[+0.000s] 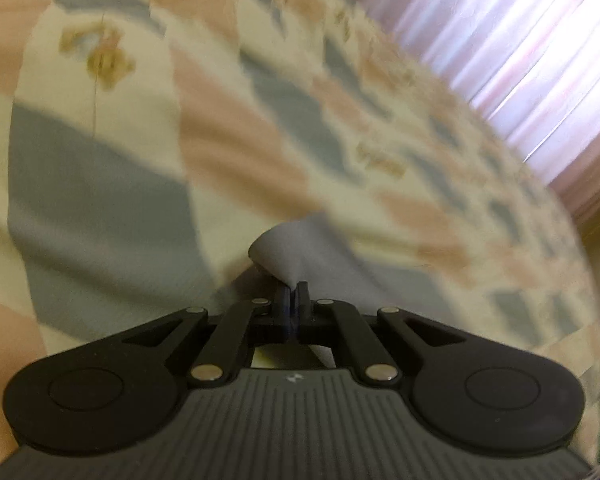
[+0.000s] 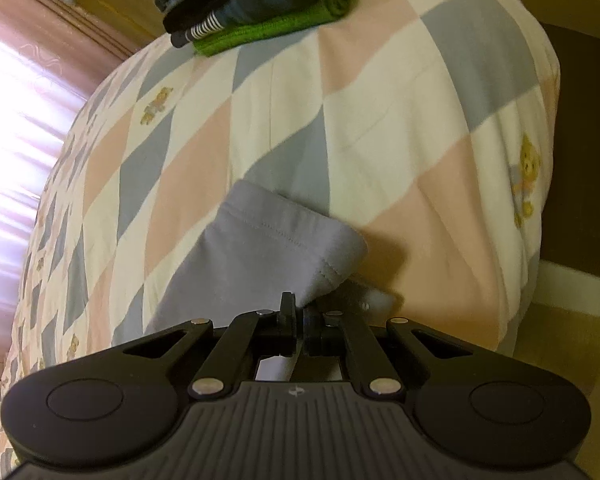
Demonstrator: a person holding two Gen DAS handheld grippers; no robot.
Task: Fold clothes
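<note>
A lavender-grey garment (image 2: 260,248) with a stitched hem hangs over a bed with a checked quilt (image 2: 380,128). My right gripper (image 2: 298,308) is shut on its hemmed edge and holds it above the quilt. My left gripper (image 1: 294,290) is shut on another bunched corner of the same lavender-grey garment (image 1: 280,252), also above the quilt (image 1: 120,140). The left wrist view is blurred by motion. Most of the garment is hidden below the grippers.
A stack of folded clothes (image 2: 256,4), green, black and striped, sits at the far end of the bed. Pink curtains (image 1: 520,52) with a bright window lie beyond the bed, also in the right wrist view (image 2: 24,92). The bed's edge drops to a dark floor (image 2: 584,152) on the right.
</note>
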